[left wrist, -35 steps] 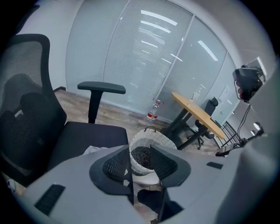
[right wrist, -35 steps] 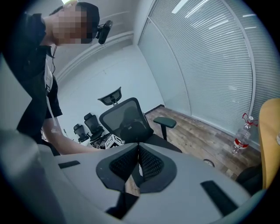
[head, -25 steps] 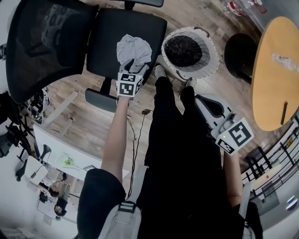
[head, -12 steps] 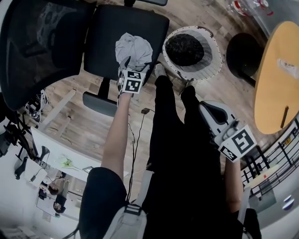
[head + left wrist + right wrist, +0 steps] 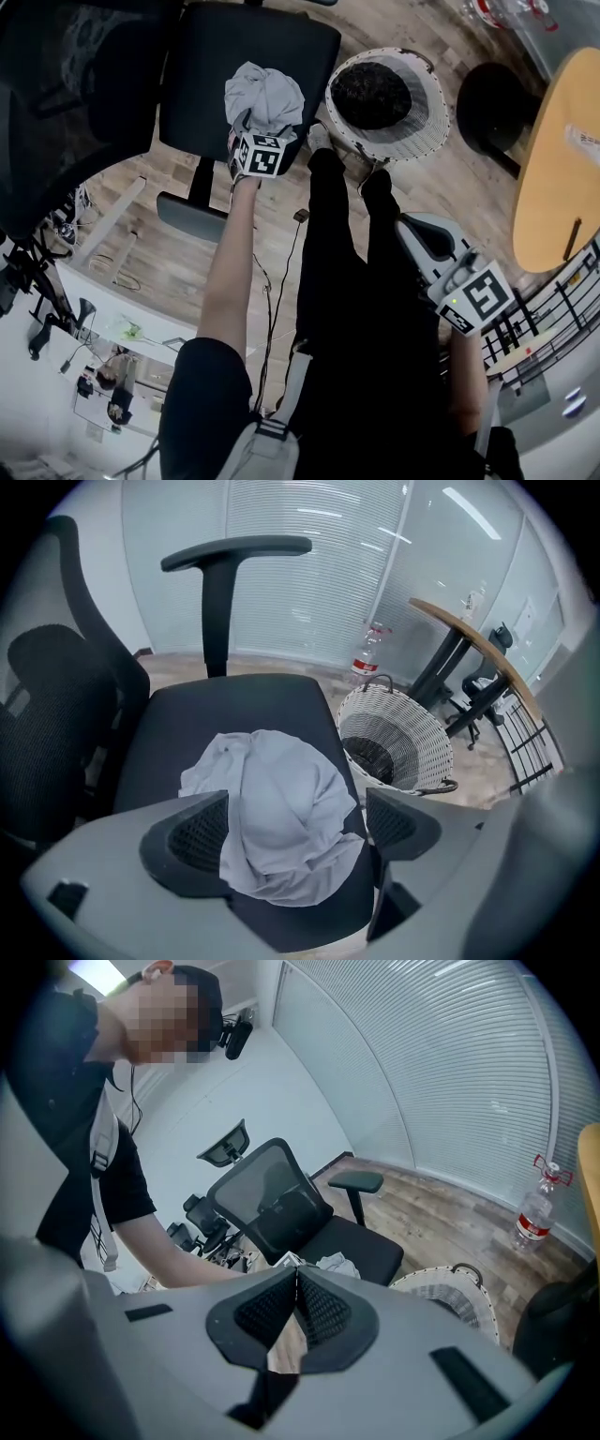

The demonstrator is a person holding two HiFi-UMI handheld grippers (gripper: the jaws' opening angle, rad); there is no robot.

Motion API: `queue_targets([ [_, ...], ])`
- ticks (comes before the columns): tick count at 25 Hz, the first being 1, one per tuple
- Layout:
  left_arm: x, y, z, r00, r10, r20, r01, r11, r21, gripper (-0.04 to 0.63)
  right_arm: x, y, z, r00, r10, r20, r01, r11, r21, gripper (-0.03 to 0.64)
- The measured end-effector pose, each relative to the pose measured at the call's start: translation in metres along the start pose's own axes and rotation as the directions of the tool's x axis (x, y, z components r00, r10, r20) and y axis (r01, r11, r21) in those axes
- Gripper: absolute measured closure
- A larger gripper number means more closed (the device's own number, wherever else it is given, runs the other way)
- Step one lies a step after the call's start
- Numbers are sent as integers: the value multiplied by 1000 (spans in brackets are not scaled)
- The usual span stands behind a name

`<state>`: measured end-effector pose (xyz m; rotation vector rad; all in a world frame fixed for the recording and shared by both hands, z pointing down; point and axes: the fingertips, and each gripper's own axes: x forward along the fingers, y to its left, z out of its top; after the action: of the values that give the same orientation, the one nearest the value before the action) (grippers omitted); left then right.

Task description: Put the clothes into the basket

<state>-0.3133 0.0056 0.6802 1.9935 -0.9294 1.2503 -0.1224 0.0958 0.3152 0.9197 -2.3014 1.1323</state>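
A crumpled pale grey garment [image 5: 265, 94] [image 5: 281, 817] lies on the black seat of an office chair [image 5: 206, 56] [image 5: 187, 724]. My left gripper [image 5: 251, 127] [image 5: 296, 806] points steeply down over it. Its jaws have just been opening and stand wide, one on each side of the cloth, without pinching it. A white wicker basket [image 5: 417, 131] [image 5: 412, 742] [image 5: 469, 1302] with dark contents stands on the floor right of the chair. My right gripper [image 5: 412, 223] [image 5: 295, 1279] hangs low at the right, shut with nothing between its pads.
The person's black-trousered legs [image 5: 337, 244] stand between chair and basket. A round wooden table [image 5: 553, 159] and a black stool [image 5: 492, 103] are at the right. A water bottle [image 5: 367, 653] [image 5: 534, 1213] stands by the blinds. The chair's armrest [image 5: 234, 550] rises behind the seat.
The left gripper has come down onto the garment on the seat and its jaws have spread wider. The right gripper has sunk slightly and stays shut.
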Motion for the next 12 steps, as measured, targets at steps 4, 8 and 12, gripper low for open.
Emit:
queue_targets([
  [4,18,7,-6,1000,14,-18,-14,1000,1,114,5,-9,-6,1000,2,-11,-2,1000,15,600],
  [8,34,2,-9,999,21,-29,-19,997,78,96,7,-14,-14,1000,1,-21,0,999,33,600],
  [12,45,2,-16,997,62,-43,-54,983,174,79,11,-16,-20,1000,2,-27,-1,999,46,600],
])
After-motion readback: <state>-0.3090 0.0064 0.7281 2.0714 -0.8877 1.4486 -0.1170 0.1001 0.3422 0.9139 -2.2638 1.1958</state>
